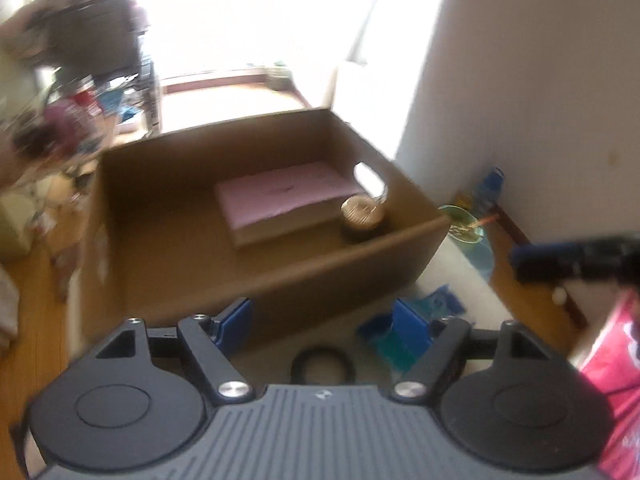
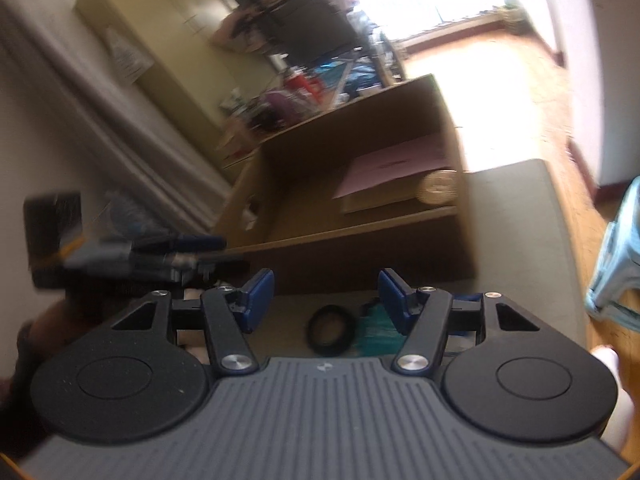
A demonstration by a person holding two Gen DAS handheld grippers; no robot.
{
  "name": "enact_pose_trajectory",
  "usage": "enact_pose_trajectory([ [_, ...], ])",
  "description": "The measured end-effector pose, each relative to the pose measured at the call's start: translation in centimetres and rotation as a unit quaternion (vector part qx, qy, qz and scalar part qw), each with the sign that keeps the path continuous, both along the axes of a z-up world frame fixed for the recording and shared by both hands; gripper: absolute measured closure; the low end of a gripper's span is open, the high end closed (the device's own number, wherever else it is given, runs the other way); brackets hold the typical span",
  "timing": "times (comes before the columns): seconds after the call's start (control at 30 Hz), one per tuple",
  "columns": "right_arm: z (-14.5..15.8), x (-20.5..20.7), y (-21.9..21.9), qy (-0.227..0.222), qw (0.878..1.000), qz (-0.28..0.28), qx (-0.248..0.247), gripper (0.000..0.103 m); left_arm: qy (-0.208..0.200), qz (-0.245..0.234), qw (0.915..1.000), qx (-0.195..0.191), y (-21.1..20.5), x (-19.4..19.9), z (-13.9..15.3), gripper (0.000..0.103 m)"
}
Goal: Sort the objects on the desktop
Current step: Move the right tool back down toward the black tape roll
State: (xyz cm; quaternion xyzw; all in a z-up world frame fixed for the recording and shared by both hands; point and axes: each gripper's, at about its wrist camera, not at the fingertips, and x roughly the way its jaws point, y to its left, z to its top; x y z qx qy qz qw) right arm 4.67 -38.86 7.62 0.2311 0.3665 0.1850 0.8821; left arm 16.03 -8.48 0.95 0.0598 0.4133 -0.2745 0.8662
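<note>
Left gripper (image 1: pixel 322 318) and right gripper (image 2: pixel 326 300) jaws both standing apart, empty, hovering over black rubber ring (image 2: pixel 331 330) lying on desk (image 2: pixel 520 248) before brown cardboard box (image 1: pixel 256 264).

Ahead, beyond the fingers: bright window (image 1: pixel 256 12) flooding wooden floor (image 1: pixel 224 100) with glare. Right: white wall (image 1: pixel 540 92). Left: cluttered shelving (image 1: pixel 76 92), pale yellow cabinet (image 2: pixel 160 36).
</note>
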Motion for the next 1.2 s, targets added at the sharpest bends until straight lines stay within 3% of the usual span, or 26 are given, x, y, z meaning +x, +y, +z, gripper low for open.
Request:
enact_pose_trajectory([
  [0.13, -0.7, 2.0, 4.3, 0.014, 0.999, 0.044, -0.001, 0.045, -0.001, 0.03, 0.9996, -0.001, 1.2, -3.8, -2.6, 0.024],
  [0.23, -2.0, 4.4, 7.9, 0.044, 0.996, 0.08, -0.009, 0.045, -0.013, 0.024, 0.9996, 0.006, 1.4, -6.0, -5.0, 0.024],
  [0.4, -5.5, 7.9, 13.9, 0.103, 0.984, 0.133, -0.063, 0.039, -0.006, 0.035, 0.9988, 0.033, 1.1, -7.6, -9.0, 0.029],
  [0.5, -8.1, 10.0, 16.0, 0.137, 0.976, 0.135, -0.107, 0.037, -0.013, 0.038, 0.9976, 0.057, 1.1, -8.1, -10.6, 0.031],
  [0.7, -12.4, 11.2, 17.5, 0.203, 0.958, 0.129, -0.154, 0.035, 0.004, 0.045, 0.9974, 0.056, 2.2, -8.6, -12.9, 0.033],
  [0.9, -12.4, 9.4, 19.6, 0.215, 0.953, 0.161, -0.142, 0.03, -0.007, 0.035, 0.9977, 0.058, 2.8, -9.3, -13.6, 0.033],
  [1.2, -12.3, 5.5, 21.0, 0.258, 0.942, 0.206, -0.068, 0.022, -0.026, 0.011, 0.9971, 0.071, 3.0, -11.1, -13.8, 0.031],
])
